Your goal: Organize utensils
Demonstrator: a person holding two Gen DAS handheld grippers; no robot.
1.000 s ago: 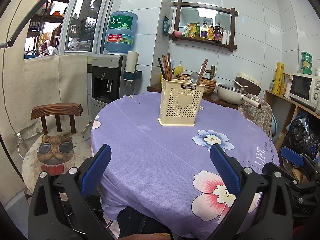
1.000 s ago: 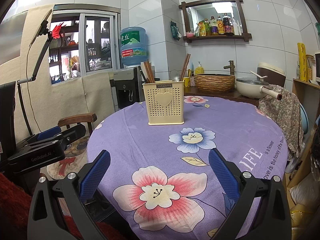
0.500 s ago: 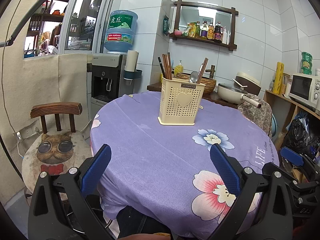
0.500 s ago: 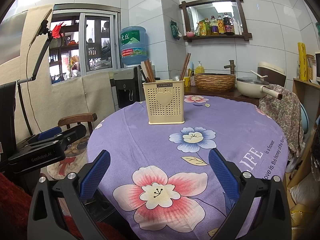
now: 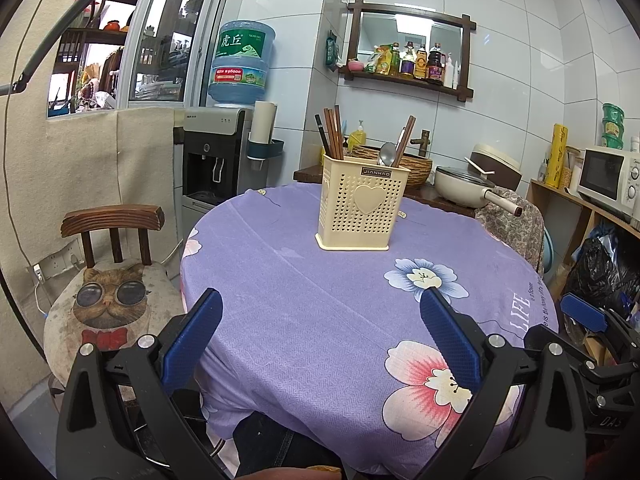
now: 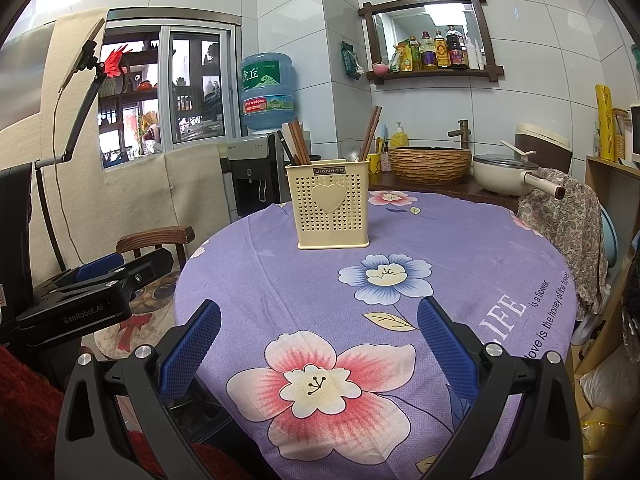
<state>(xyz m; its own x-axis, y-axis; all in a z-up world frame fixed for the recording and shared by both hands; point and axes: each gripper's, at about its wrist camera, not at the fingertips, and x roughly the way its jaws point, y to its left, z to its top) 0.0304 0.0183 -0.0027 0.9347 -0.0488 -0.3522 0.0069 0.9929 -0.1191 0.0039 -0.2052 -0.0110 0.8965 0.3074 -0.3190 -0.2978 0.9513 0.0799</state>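
A cream perforated utensil holder (image 5: pixel 358 204) with a heart on its front stands upright on the far half of the round table; it also shows in the right wrist view (image 6: pixel 331 206). Several brown chopsticks (image 5: pixel 332 132) stand in its left side; a metal spoon (image 5: pixel 387 154) and two more chopsticks stand in its right side. My left gripper (image 5: pixel 320 312) is open and empty above the table's near edge. My right gripper (image 6: pixel 318 318) is open and empty over the near part of the table.
The table wears a purple flowered cloth (image 5: pixel 320 288). A wooden chair with a cat cushion (image 5: pixel 108 296) stands to the left. A water dispenser (image 5: pixel 216 160) stands behind. A counter with a basket (image 6: pixel 430 164) and a pan (image 6: pixel 506 174) stands at the back right.
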